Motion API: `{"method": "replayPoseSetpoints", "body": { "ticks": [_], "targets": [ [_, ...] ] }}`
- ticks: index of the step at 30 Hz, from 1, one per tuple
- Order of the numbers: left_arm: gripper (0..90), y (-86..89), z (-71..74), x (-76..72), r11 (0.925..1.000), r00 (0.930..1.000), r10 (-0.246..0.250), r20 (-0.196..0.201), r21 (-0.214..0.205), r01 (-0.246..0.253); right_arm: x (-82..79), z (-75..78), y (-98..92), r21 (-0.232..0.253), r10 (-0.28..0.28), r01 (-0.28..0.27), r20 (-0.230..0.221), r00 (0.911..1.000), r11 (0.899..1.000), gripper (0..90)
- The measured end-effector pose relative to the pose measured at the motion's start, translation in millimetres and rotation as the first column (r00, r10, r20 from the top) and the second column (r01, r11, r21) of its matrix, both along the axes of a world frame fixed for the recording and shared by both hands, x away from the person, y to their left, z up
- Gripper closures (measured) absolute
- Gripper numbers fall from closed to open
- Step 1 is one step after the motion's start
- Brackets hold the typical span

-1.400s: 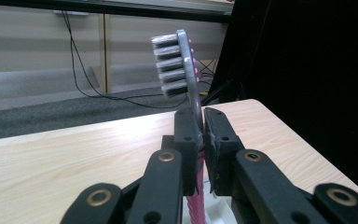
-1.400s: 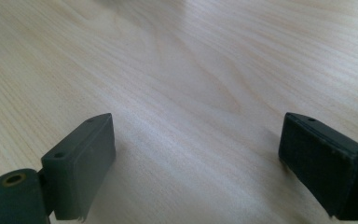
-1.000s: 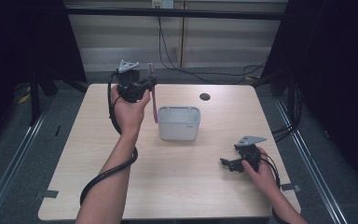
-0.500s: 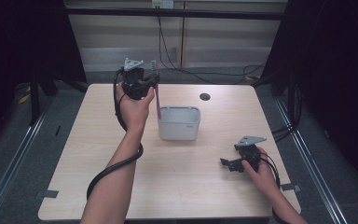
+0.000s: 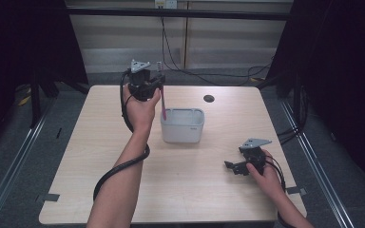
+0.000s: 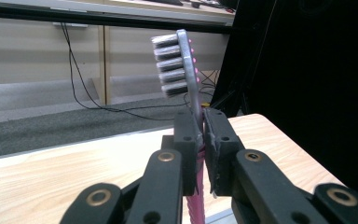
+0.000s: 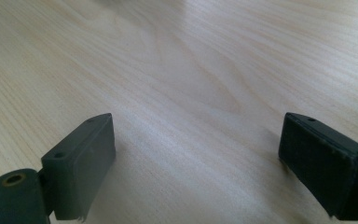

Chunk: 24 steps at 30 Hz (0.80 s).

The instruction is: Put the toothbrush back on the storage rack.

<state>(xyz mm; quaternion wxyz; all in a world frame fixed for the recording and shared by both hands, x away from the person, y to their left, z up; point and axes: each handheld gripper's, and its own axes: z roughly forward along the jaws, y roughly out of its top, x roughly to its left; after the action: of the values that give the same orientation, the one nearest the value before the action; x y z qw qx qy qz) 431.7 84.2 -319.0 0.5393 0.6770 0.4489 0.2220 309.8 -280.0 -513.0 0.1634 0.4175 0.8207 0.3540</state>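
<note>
My left gripper (image 5: 158, 83) is raised above the table's far left part, shut on a pink toothbrush (image 5: 163, 102). The brush stands upright, bristle head up, its pink handle hanging down at the left rim of a white tub (image 5: 182, 125). In the left gripper view the grey bristle head (image 6: 176, 64) rises above the jaws and the pink handle (image 6: 196, 205) runs down between them, with the gripper (image 6: 202, 133) clamped on the neck. My right gripper (image 5: 228, 166) rests low over the table's near right part, open. Its own view shows the gripper (image 7: 196, 154) with wide jaws over bare wood.
The wooden table (image 5: 100, 142) holds the tub near its middle. A small dark round hole (image 5: 208, 98) sits in the far right of the tabletop. Cables trail along the floor behind the table, and dark curtains stand on both sides.
My left gripper has carried the toothbrush a little to the right, toward the tub's left rim. The right gripper has stayed where it was.
</note>
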Motion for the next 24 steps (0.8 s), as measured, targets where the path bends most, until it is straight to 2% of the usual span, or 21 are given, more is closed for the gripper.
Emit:
{"method": "replayPoseSetpoints", "body": {
  "ticks": [7,15,24],
  "targets": [
    [84.3,-2.0,-3.4,2.3,0.9999,1.0,0.004,0.008,0.014,-0.004,0.0,0.0,0.0,0.001,0.0,0.0,0.0,1.0,1.0,10.3],
    [84.2,-2.5,-10.3,4.9,1.0,0.9999,0.009,0.008,0.004,-0.009,0.0,0.0,0.0,0.0,0.0,0.0,0.001,1.0,1.0,10.3],
    [84.1,-3.0,-17.6,4.9,0.9998,0.9996,0.015,0.022,0.015,-0.015,-0.2,0.1,0.2,0.001,-0.002,0.002,-0.002,1.0,1.0,10.3]
  ]
}}
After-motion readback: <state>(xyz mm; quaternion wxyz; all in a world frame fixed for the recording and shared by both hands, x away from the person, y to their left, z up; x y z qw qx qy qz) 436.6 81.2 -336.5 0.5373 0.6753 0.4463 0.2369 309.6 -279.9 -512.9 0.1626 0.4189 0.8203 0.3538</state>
